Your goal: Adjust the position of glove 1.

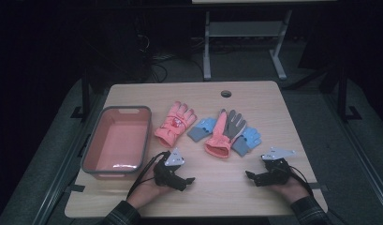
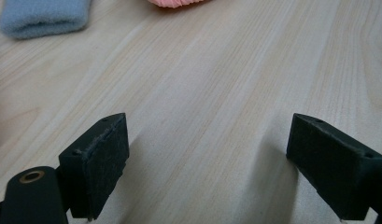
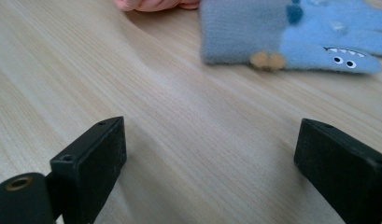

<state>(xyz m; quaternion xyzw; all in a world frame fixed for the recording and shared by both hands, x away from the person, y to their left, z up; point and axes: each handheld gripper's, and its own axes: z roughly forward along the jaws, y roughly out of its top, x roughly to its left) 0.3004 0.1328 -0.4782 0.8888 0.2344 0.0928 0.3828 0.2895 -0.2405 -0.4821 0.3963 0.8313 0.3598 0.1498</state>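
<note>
Both grippers rest low on the near part of the table (image 1: 273,101), and neither one holds anything. The left gripper (image 1: 186,180) has its jaws spread wide over bare wood, and so does the right gripper (image 1: 251,176). This looks like the very start of the job: the gloves wait in a row, and the bin (image 1: 93,154) on the left has nothing in it (it seems the gloves are meant to go in there).

Now count. There are four gloves and one bin. Two gloves are pink and puffy: the left pink glove (image 1: 174,124) lies just beside the bin, and the pink and grey glove (image 1: 224,133) lies in the middle of the table. Two gloves are blue and woolly: the left blue glove (image 1: 201,129) sits between the pink ones, and the right blue glove (image 1: 246,139) peeks out from under the pink and grey one. In the right gripper view you can see that right blue glove up close, with a little monster face on it.

For the next move, I think each gripper should slide forward to the glove nearest it. The jaws must go down around a cuff, one on each side, then squeeze. The left gripper is close to the left pink glove, and the right gripper is near the right blue glove.
</note>
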